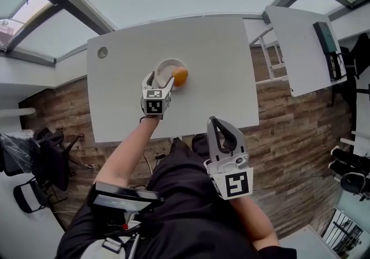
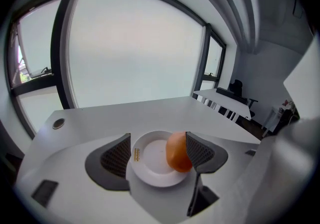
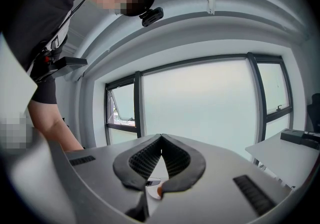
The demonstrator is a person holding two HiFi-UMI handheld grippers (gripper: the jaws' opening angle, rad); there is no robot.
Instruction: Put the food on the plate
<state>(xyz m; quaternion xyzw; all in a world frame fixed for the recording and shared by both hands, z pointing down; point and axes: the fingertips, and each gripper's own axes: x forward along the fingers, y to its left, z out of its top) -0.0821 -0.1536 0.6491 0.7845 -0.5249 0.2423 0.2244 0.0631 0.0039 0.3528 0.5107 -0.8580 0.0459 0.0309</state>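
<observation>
The left gripper (image 2: 158, 138) hovers with its jaws spread wide over a round, glossy white plate (image 2: 150, 167); the food (image 2: 177, 152) (smooth, orange, egg-shaped) sits at the plate's right edge, against the right jaw's dark ribbed pad (image 2: 200, 150), well clear of the left jaw; the plate rests on a matt grey table (image 2: 150, 113); the right gripper (image 3: 161, 138) has its ribbed tips pressed together on nothing.

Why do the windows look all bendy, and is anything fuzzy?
Left gripper view: the wide lens bends the window frame and darkens the corners, yet the food and plate look sharp. Right gripper view: same bending, dark corners. Head view: the table edges bow; soft light, faint shadows.
</observation>
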